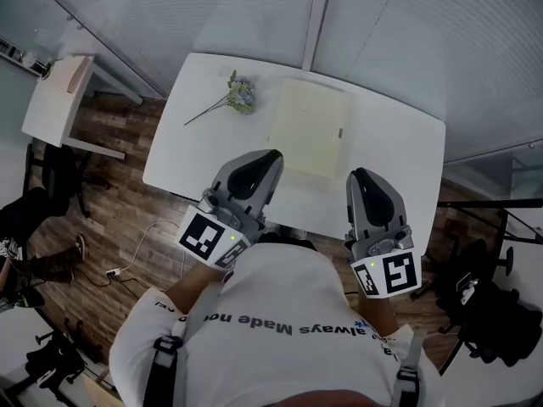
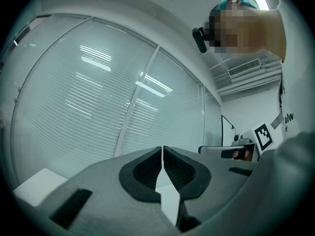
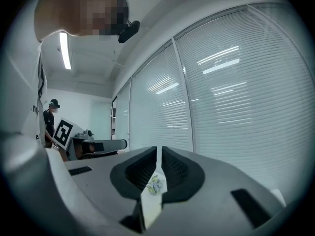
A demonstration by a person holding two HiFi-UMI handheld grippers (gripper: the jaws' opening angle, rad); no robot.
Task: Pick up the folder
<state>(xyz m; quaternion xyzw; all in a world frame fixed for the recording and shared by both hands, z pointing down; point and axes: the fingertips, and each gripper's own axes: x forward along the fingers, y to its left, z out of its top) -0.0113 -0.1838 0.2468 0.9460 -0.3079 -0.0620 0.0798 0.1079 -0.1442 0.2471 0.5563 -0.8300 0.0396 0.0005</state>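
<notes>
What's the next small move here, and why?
Probably open the right tool and ease it forward and down toward the near edge of the pale yellow folder. Both it and the left tool are shut on nothing, held above the near side of the white table, and the folder lies flat, untouched.

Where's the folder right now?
Head view: the pale yellow folder lies flat on the white table, right of the flower sprig, beyond the left claw and right claw.
</notes>
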